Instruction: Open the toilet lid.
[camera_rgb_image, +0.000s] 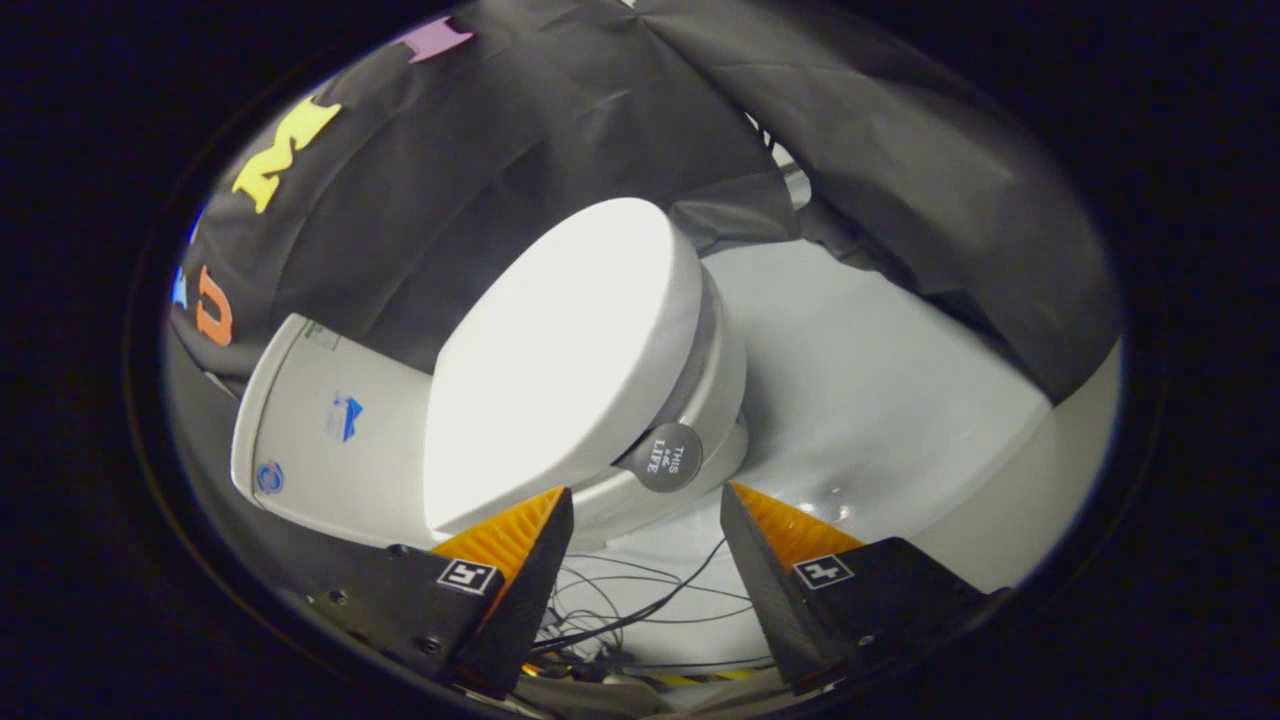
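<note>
Fingers (520, 540) of the gripper (645, 535) spread wide, nothing held; just ahead, the closed toilet lid (560, 350) and its round tab (668, 457), lined up to be pinched, I'd say.

Staged test booth, not a real bathroom. Black cloth wall (560, 130) drapes across the upper frame, creased and gapped at upper right. A white toilet (560, 370) stands alone on a pale floor (880, 400) at centre. Loose cables (640, 600) trail over the floor at bottom centre.
</note>
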